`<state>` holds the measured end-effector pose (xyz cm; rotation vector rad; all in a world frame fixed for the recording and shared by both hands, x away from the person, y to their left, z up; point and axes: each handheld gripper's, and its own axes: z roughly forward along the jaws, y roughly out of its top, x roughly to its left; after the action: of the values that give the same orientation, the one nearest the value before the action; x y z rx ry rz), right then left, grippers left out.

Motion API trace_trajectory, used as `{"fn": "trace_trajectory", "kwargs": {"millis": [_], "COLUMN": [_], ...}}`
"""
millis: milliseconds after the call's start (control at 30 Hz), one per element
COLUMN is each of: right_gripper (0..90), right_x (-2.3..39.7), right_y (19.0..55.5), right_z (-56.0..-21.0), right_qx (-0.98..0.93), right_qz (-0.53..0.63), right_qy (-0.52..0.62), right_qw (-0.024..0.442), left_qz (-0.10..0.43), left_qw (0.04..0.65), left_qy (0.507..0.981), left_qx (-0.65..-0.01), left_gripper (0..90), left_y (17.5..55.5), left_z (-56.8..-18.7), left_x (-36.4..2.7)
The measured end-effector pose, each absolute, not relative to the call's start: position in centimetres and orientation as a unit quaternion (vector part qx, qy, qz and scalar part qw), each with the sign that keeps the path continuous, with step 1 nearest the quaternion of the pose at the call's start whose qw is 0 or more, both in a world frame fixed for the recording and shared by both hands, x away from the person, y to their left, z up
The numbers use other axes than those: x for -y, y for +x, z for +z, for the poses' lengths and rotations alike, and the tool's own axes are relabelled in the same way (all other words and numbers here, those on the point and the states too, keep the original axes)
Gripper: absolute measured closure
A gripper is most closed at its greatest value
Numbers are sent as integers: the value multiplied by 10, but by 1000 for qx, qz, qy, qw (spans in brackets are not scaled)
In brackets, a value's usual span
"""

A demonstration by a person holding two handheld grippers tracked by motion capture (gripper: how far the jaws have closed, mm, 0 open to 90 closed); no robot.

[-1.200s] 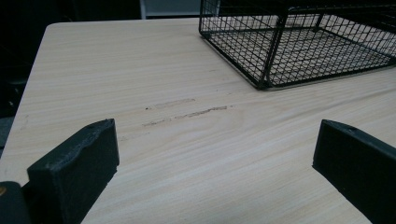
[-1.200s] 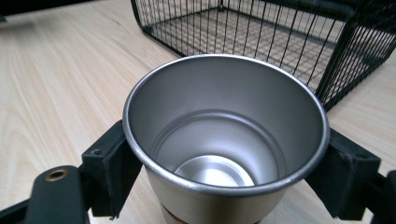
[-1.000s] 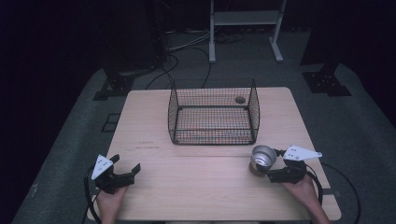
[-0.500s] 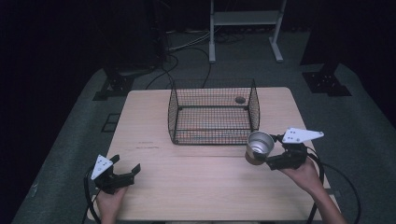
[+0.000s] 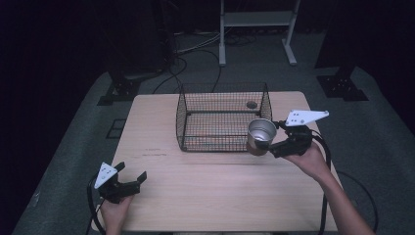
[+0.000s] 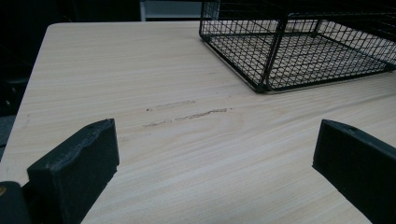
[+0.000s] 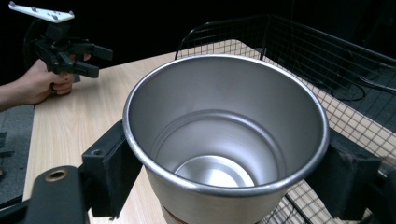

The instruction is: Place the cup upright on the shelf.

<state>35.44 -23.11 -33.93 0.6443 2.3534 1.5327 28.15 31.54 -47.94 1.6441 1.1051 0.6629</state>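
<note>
Right gripper [image 5: 264,142] clamped on a stainless-steel cup [image 5: 261,135], jaws pressed against opposite sides of the wall just under the rolled rim, as seen up close in the right gripper view [image 7: 224,140]. Cup carried clear of the wooden table [image 5: 215,196], mouth up and tipped slightly, right beside the near right corner of the black wire basket [image 5: 222,117] and about level with its top edge. Empty inside, polished bottom plainly visible, a brownish band around the base. Likely light and rigid: thin metal, no give under the pads, nothing to crush. Main worry a slick, smooth, slightly tapered wall, so a tendency to slide down or swivel between two flat pads if the hold slackens or the wrist tilts hard. Best purchase high on the wall, directly below the rim, where the lip acts as a stop against slipping through; squeezing across the full width, as here, rather than pinching the edge. Probably noisy and prone to bounce or roll if dropped into the mesh, so better lowered than released from above. Left gripper [image 5: 128,182] resting low at the near left of the table, jaws spread wide with nothing between them, bare wood showing in the gap [image 6: 215,158].
</note>
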Motion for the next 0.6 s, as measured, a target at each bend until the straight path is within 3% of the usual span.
{"fn": "trace_trajectory", "kwargs": {"millis": [600], "right_gripper": [177], "right_x": [203], "right_y": [398], "right_z": [-303], "right_qx": [-825], "right_qz": [508], "right_qy": [207], "right_qw": [134], "left_qz": [277], "left_qw": [503], "left_qy": [680], "left_qx": [-456], "left_gripper": [0], "left_y": [282], "left_z": [-479], "left_x": [-315]}}
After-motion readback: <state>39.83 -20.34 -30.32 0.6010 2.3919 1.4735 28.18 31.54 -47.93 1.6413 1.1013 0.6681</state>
